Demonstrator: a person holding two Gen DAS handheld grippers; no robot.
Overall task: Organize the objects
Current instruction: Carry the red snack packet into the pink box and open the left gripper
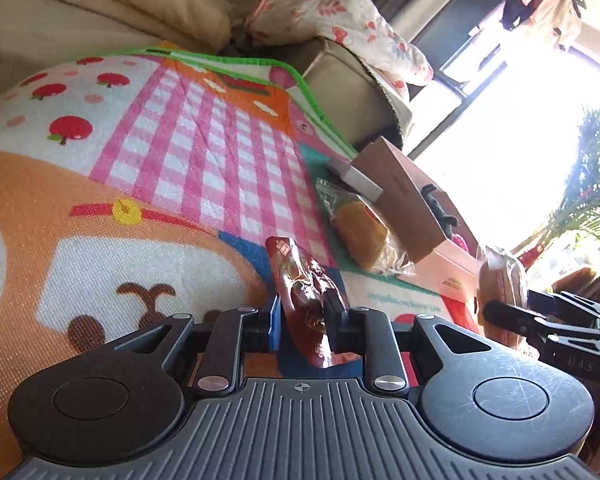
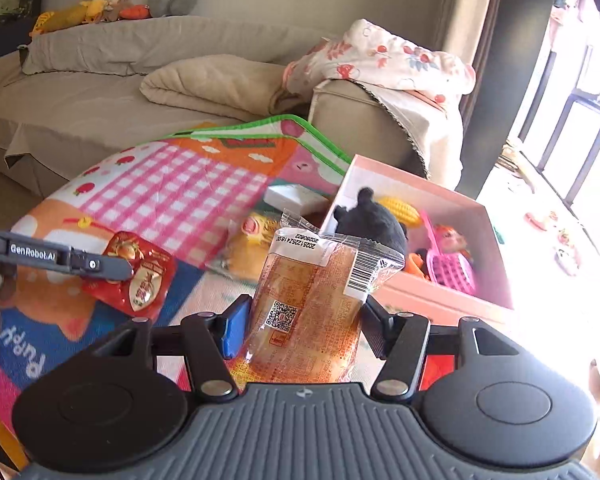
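Observation:
My left gripper (image 1: 305, 314) is shut on a red foil snack packet (image 1: 300, 276), held upright above the picnic mat (image 1: 172, 152). The right wrist view shows that same packet (image 2: 144, 276) in the left gripper (image 2: 124, 270), off to the left. My right gripper (image 2: 300, 332) is shut on a clear-wrapped bread loaf (image 2: 308, 304) with barcode and QR labels. It is held up in front of the open pink box (image 2: 440, 300). In the left wrist view, the right gripper (image 1: 500, 314) and its loaf (image 1: 502, 280) sit at the right edge.
The pink box holds a black plush (image 2: 376, 224), a toy corn (image 2: 400, 208) and a pink basket (image 2: 452, 268). Another wrapped bun (image 2: 248, 248) and a small white box (image 2: 296, 196) lie on the mat beside it. A beige sofa (image 2: 100, 92) stands behind, with bright windows to the right.

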